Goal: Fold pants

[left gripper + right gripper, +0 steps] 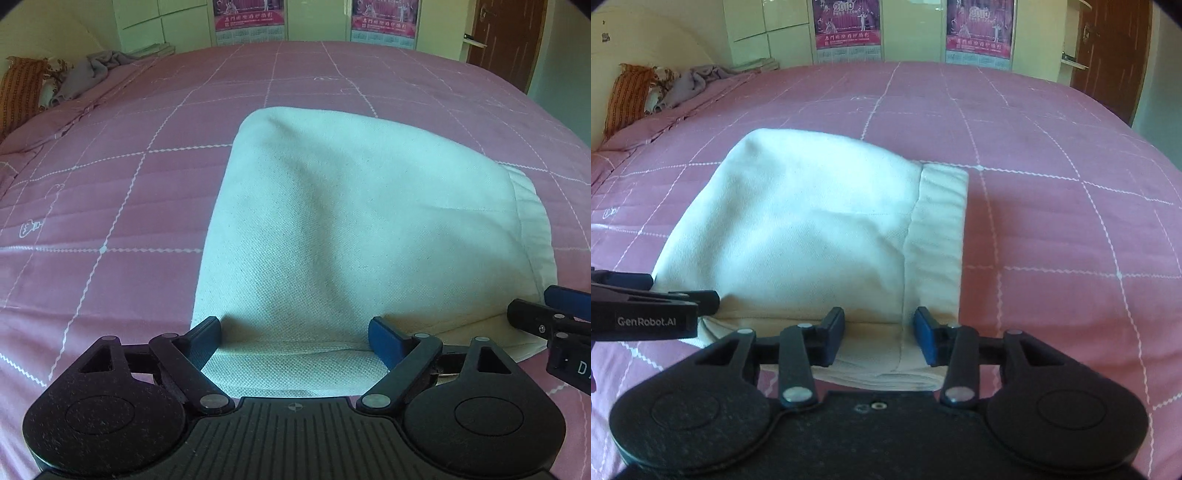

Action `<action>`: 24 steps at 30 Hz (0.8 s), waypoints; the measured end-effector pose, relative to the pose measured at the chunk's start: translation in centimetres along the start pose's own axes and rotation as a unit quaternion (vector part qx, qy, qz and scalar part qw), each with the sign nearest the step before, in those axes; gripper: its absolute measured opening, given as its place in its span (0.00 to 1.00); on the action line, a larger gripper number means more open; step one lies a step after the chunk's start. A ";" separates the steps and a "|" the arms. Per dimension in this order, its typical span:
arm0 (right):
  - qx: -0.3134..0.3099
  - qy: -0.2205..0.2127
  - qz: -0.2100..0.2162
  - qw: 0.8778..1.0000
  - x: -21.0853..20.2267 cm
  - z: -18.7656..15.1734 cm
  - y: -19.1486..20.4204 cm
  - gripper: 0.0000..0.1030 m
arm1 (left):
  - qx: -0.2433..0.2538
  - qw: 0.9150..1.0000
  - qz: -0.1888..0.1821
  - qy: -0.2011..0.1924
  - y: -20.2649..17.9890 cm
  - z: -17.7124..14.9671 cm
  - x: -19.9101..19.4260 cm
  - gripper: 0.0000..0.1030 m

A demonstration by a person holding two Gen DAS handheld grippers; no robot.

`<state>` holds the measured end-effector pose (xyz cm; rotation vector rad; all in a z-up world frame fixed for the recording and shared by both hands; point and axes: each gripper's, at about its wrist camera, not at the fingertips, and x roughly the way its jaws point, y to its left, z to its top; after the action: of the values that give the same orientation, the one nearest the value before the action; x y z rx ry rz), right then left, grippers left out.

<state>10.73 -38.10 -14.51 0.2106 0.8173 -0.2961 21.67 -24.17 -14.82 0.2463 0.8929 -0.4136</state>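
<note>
hovering at the near edge of folded white pants (354,221) on the bed (110,184); left tool (295,336) wide open, right tool (879,336) half open, both empty, pants straight ahead.

This is a bedroom in a home. A wide bed (1034,147) fills most of the room, spread with a pink quilted cover crossed by white grid lines. An orange patterned pillow (626,96) and a crumpled grey blanket (698,79) lie at its head. Two wall calendars (847,29) hang on pale cupboard doors (768,33), beside a brown wooden door (1112,55).
</note>
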 end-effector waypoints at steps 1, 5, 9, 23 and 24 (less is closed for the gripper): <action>0.000 -0.003 0.002 1.000 -0.3 0.2 0.1 0.44 | -0.002 1.000 -0.002 0.002 0.1 0.1 0.0 1.00; 0.021 -0.027 0.005 0.999 -1.6 0.3 -0.3 0.42 | -0.003 1.000 -0.001 0.011 0.0 0.0 0.1 1.00; 0.031 -0.045 0.009 0.998 -2.3 0.7 -0.1 0.42 | 0.019 1.000 0.010 0.017 -0.9 0.2 -0.2 1.00; 0.002 -0.007 -0.045 0.999 -0.4 -0.6 0.1 0.54 | 0.004 0.999 0.047 0.009 -1.7 0.0 -0.9 1.00; 0.000 0.003 -0.046 0.999 0.0 -0.8 0.0 0.55 | 0.008 0.998 0.056 0.007 -2.0 0.0 -1.0 1.00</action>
<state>10.19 -37.85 -15.11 0.1733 0.8337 -0.3818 20.23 -25.72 -14.10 0.3129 0.8860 -0.3164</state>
